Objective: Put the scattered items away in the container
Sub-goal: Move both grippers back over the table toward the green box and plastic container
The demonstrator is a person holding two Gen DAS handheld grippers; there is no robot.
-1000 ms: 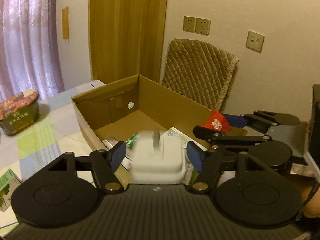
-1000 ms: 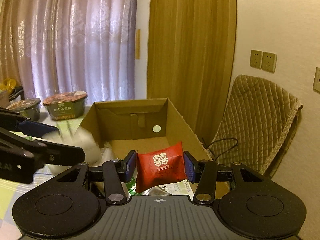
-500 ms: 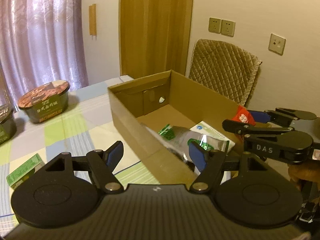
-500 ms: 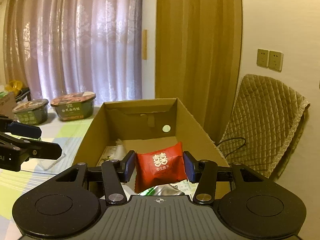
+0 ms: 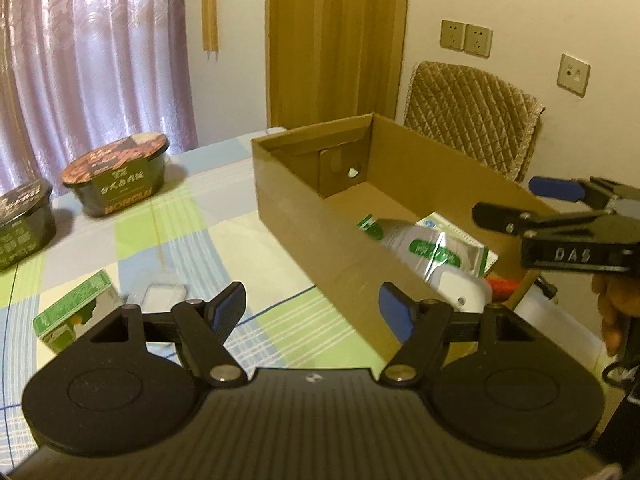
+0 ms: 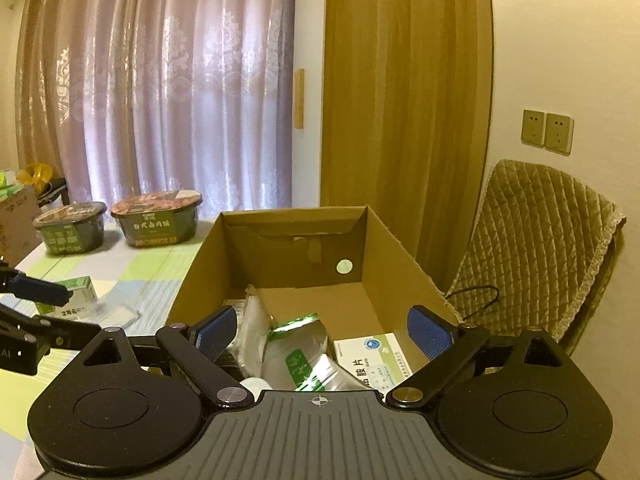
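The cardboard box (image 5: 304,208), plain brown with an open top and a small round hole in its far end wall, stands on the checked worktop (image 5: 192,248) towards its right side. Inside it lie a crinkled silver pouch with green print (image 6: 296,356), a white carton with blue logo and dark lettering (image 6: 372,356) to its right, a white rounded item (image 5: 466,286) at the near end, and a sliver of red packet (image 5: 505,285) beside it. The left claw (image 5: 312,308) hangs above the worktop just left of the box's near corner, its blue-padded fingers spread wide and holding nothing. The right claw (image 6: 320,334) hovers over the near end of the box, likewise wide open and empty. Still out on the worktop are a small green and white carton (image 5: 76,312) with a clear flat plastic piece (image 5: 160,292) just beside it, and, well apart at the far left, two dark instant-noodle bowls (image 5: 116,172).
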